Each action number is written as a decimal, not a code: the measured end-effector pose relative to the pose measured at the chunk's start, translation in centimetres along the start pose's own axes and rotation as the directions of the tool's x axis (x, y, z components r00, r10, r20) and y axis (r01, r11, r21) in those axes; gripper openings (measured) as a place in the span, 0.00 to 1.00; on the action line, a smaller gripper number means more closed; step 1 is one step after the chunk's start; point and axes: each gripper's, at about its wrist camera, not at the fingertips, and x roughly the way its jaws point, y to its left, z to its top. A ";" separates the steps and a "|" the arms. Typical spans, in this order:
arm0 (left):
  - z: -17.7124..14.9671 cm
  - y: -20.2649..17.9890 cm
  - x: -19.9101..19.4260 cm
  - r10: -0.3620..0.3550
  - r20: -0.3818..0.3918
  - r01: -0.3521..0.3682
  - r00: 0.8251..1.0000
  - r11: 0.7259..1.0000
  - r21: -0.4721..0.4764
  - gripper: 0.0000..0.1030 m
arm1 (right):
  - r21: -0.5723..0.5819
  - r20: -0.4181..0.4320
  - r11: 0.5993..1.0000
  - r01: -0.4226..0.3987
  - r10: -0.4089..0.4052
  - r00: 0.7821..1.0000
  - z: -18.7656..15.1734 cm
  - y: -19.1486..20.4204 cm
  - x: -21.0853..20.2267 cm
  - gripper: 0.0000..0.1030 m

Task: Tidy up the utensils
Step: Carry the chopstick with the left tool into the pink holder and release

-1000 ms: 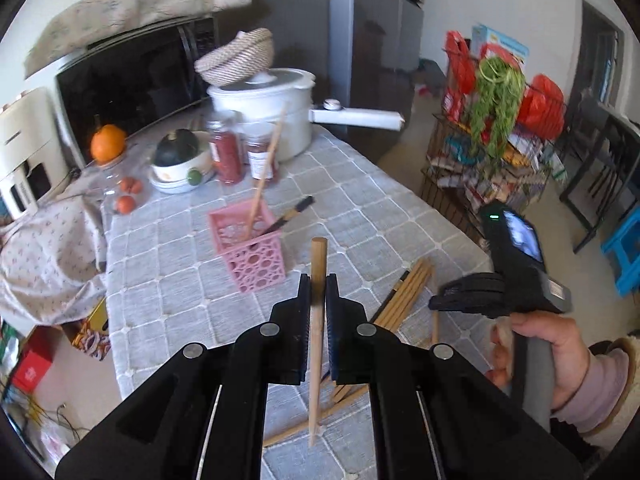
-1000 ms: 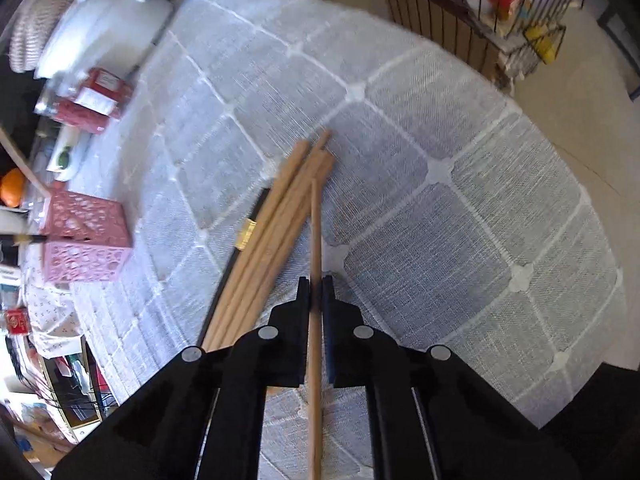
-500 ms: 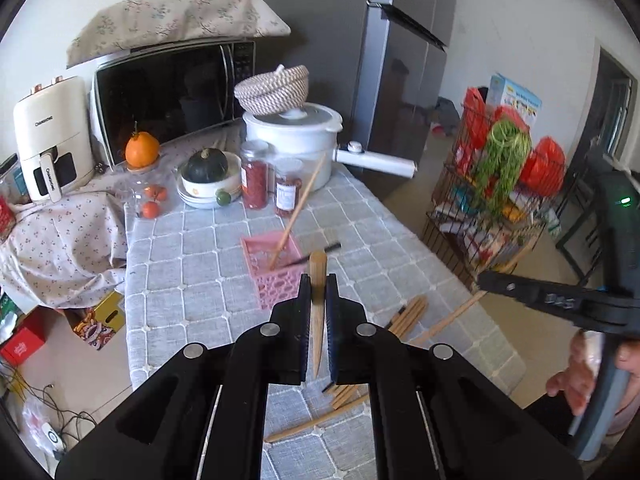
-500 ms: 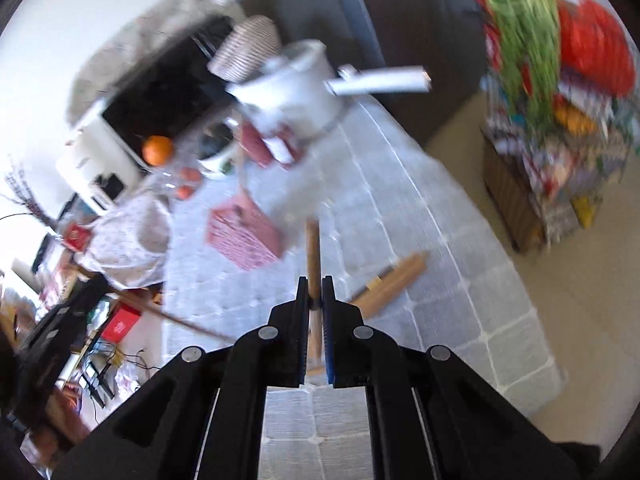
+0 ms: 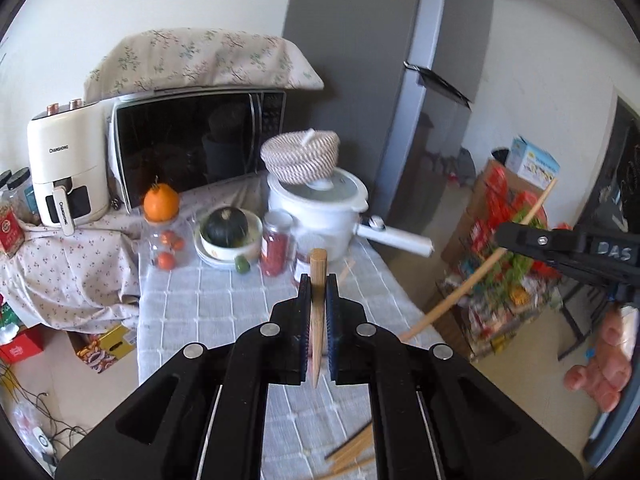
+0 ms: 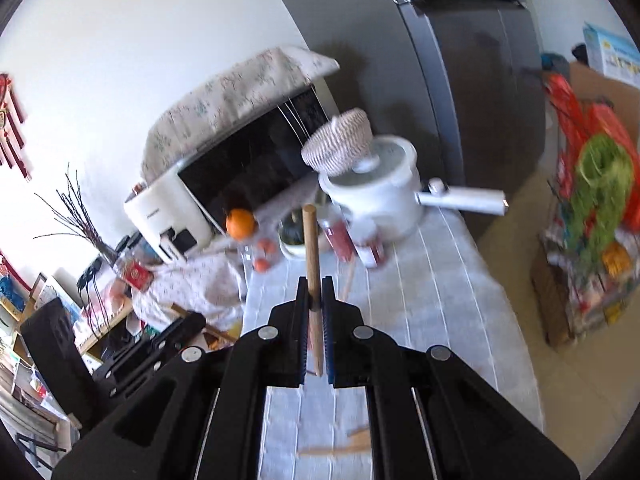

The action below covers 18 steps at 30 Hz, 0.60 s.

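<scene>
My left gripper (image 5: 318, 292) is shut on a wooden chopstick (image 5: 318, 304) and holds it high above the grey checked tablecloth (image 5: 224, 308). My right gripper (image 6: 316, 294) is shut on another wooden chopstick (image 6: 311, 264), also lifted above the table. In the left wrist view the right gripper (image 5: 568, 246) is at the far right with its chopstick (image 5: 480, 268) slanting down to the left. Loose chopsticks (image 5: 352, 450) lie on the cloth near the front edge. The pink basket is hidden behind the fingers.
At the back of the table stand a white pot (image 5: 320, 208) with a woven lid, two jars (image 5: 276, 246), a bowl with a squash (image 5: 228, 232), an orange (image 5: 160, 200), a microwave (image 5: 196, 140) and an air fryer (image 5: 66, 168). A wire rack (image 6: 592, 248) stands right of the table.
Both grippers have risen well above the table and tilted up, each carrying its chopstick. The right gripper lifted its stick off the pile on the cloth.
</scene>
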 end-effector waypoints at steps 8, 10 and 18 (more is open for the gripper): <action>1.6 2.5 3.8 0.038 0.022 -0.037 0.999 0.998 -0.045 0.06 | -0.074 0.005 0.997 0.029 -0.028 1.000 1.1 0.4 8.9 0.06; 1.3 2.9 5.3 0.036 0.005 -0.036 0.999 0.998 -0.053 0.06 | -0.090 -0.014 0.996 0.029 -0.031 0.999 0.7 0.4 11.0 0.06; -0.6 4.5 7.8 0.062 -0.030 -0.065 0.998 0.994 -0.092 0.37 | -0.135 -0.077 0.990 0.039 -0.050 0.996 -1.2 0.4 16.4 0.06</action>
